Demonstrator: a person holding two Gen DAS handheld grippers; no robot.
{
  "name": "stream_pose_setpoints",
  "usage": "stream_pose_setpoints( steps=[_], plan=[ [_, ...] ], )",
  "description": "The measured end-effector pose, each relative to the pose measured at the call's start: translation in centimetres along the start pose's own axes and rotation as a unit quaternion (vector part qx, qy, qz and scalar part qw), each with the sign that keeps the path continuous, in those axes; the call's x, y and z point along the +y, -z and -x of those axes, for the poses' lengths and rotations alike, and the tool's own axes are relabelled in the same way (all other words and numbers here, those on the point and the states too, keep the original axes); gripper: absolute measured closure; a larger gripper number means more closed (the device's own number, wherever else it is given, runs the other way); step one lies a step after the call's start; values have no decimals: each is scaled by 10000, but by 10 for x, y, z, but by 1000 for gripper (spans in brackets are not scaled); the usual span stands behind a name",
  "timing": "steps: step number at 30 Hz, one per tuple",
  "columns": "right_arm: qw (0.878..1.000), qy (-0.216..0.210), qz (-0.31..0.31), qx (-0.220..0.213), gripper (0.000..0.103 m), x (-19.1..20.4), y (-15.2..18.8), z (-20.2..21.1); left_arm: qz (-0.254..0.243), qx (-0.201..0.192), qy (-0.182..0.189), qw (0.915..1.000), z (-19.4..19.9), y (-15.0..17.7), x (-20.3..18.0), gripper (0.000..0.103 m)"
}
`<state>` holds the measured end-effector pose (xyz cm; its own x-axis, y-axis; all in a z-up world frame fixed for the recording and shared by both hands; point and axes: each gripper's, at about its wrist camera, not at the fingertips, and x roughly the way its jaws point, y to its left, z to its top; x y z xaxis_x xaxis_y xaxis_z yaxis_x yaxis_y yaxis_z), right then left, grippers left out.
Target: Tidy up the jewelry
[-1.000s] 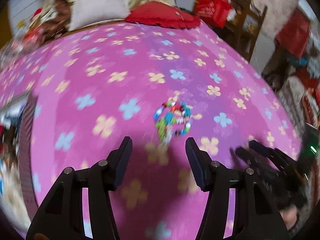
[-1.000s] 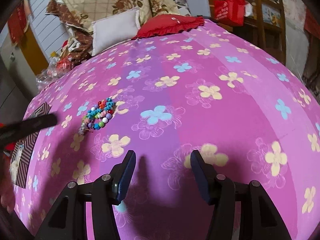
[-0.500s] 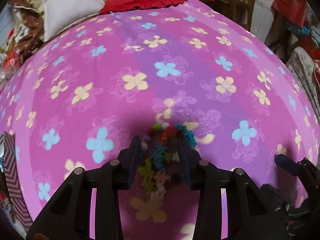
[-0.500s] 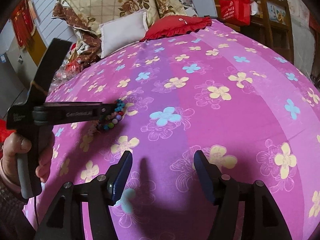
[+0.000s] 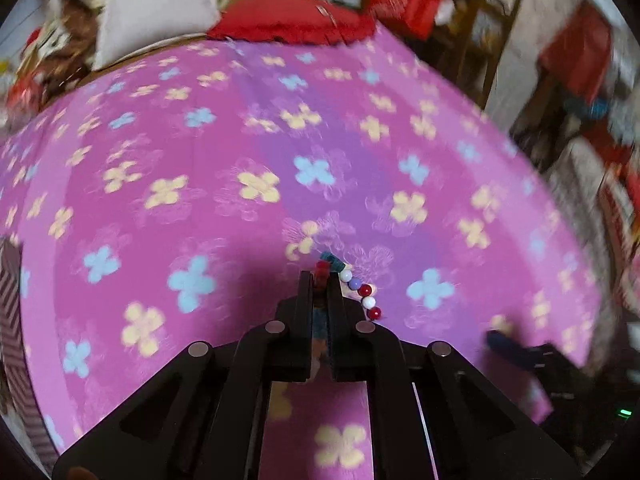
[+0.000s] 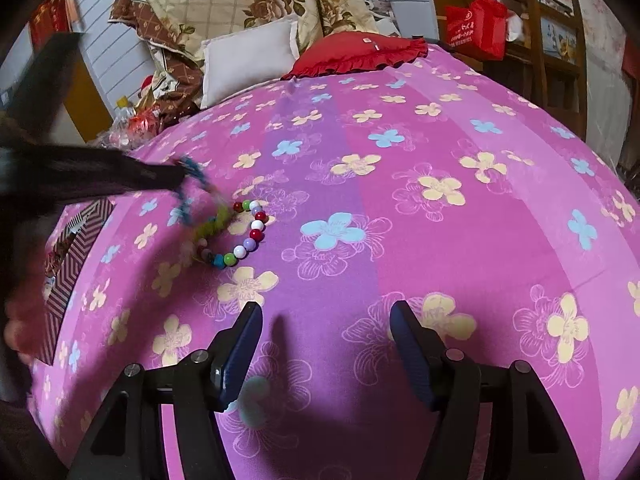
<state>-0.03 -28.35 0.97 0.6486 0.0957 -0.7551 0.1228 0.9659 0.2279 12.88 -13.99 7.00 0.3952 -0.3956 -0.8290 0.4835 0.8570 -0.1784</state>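
- Left wrist view: my left gripper (image 5: 320,280) has its jaws pressed together on the bead jewelry (image 5: 352,284); blurred strands sit between the pads.
- A short run of white, lilac and red beads trails out to the right of the fingertips, over the pink flowered bedspread (image 5: 224,152).
- The clamped bunch sits over the middle of the bedspread, toward its near edge.
- At the far edge lie a white pillow (image 5: 156,4) and a red cushion (image 5: 288,20).
- My right gripper (image 5: 516,350) shows as a dark blurred shape near the bedspread's right edge.
- Right wrist view: my right gripper (image 6: 326,316) hangs over the near part of the bedspread (image 6: 420,152), jaws apart with only cloth between them.
- The left gripper (image 6: 178,174) reaches in from the left edge, blurred, with a blue strand at its tip.
- The jewelry (image 6: 240,232) hangs and curls from that tip: a green strand and a loop of round coloured beads resting on the cloth, left of centre.
- A box with a zigzag pattern (image 6: 68,256) sits at the left edge.
- The white pillow (image 6: 248,60) and the red cushion (image 6: 360,54) lie at the far edge.
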Motion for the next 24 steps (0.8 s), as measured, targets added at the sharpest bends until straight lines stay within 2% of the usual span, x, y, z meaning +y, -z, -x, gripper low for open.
stream_pose_setpoints(
  steps=[3, 7, 12, 15, 20, 24],
  plan=[
    [9999, 79, 93, 22, 36, 3, 1, -1, 239, -176, 84, 9995, 30, 7, 17, 99],
    [9997, 190, 171, 40, 36, 7, 2, -2, 549, -254, -81, 9981, 58, 36, 45, 99],
    [9978, 449, 457, 157, 32, 17, 2, -7, 932, -164, -74, 9955, 65, 79, 74, 99],
    [9925, 814, 860, 314, 33, 31, 3, -12, 1036, -64, -339, 9940, 61, 101, 94, 99],
    [9937, 721, 801, 302, 33, 41, -14, -4, 1477, 104, -310, 9885, 50, 124, 137, 99],
    [9970, 506, 427, 407, 33, 50, -40, -15, 1636, -1, -122, 9864, 50, 130, 156, 99]
  ],
)
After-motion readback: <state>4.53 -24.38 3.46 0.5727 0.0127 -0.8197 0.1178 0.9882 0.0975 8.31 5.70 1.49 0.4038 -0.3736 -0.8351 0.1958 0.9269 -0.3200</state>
